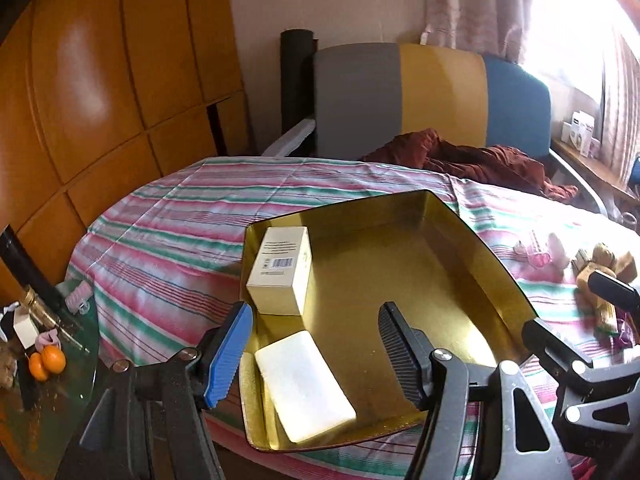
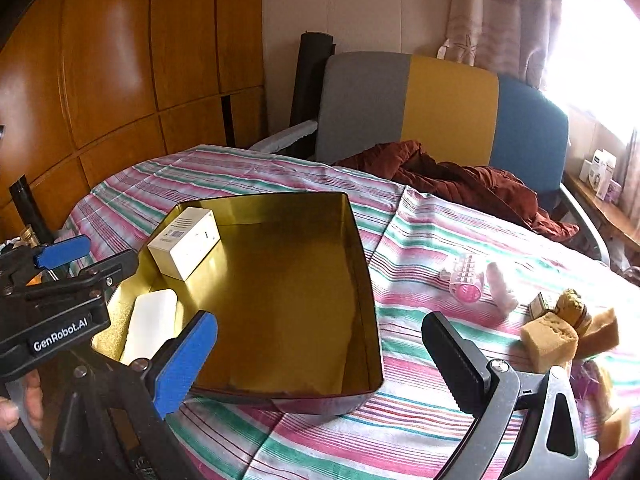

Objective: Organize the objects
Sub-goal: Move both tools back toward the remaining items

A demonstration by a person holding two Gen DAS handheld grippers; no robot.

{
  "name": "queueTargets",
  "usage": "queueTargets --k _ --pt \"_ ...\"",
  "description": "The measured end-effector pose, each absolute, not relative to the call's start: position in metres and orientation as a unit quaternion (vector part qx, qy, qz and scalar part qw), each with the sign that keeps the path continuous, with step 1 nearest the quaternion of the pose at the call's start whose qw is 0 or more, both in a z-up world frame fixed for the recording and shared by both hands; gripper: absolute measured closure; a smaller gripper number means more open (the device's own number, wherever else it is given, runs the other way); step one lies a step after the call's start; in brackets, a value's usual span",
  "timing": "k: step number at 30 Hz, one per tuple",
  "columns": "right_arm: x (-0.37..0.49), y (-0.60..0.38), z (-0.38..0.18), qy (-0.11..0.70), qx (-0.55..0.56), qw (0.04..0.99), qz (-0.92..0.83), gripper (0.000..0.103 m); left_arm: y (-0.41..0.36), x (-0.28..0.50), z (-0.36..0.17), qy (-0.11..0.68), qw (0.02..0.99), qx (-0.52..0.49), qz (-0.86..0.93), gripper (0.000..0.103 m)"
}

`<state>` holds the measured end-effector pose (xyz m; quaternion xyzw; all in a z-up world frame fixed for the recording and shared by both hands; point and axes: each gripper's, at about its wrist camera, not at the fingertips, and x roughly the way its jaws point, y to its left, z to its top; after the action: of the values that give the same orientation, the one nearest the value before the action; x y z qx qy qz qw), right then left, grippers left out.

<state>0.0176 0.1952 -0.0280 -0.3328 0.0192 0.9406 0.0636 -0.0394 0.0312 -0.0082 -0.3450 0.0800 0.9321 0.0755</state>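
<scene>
Hovering with jaws apart and empty, the left gripper (image 1: 316,344) frames the near end of the shiny gold tin (image 1: 460,240), above a smooth white bar (image 1: 304,388). The right gripper (image 2: 320,360), also apart, hangs over the tin's near right corner. Farther left inside stands a cream carton (image 1: 280,272); porous sponges (image 2: 550,340) lie right on the striped cloth (image 2: 420,240).

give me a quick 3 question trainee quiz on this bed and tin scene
1. True or false: the gold tin holds a white box and a white bar.
2. Which lies on the bedsheet outside the tin? A sponge block; B oranges; C bottle.
3. Fill in: both the left gripper and right gripper hold ____.

Key: 1 true. 2 A. 3 nothing; jaws open.
</scene>
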Motion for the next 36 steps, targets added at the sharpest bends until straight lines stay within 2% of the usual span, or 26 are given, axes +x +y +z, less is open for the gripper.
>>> queueTargets --k 22,36 --pt "0.045 0.263 -0.031 0.068 -0.348 0.129 0.926 0.0 0.07 -0.029 -0.013 0.118 0.134 -0.354 0.918 0.037" --pt "0.093 0.349 -0.022 0.083 -0.359 0.239 0.898 0.0 0.119 -0.022 -0.02 0.126 0.243 -0.384 0.882 0.035"
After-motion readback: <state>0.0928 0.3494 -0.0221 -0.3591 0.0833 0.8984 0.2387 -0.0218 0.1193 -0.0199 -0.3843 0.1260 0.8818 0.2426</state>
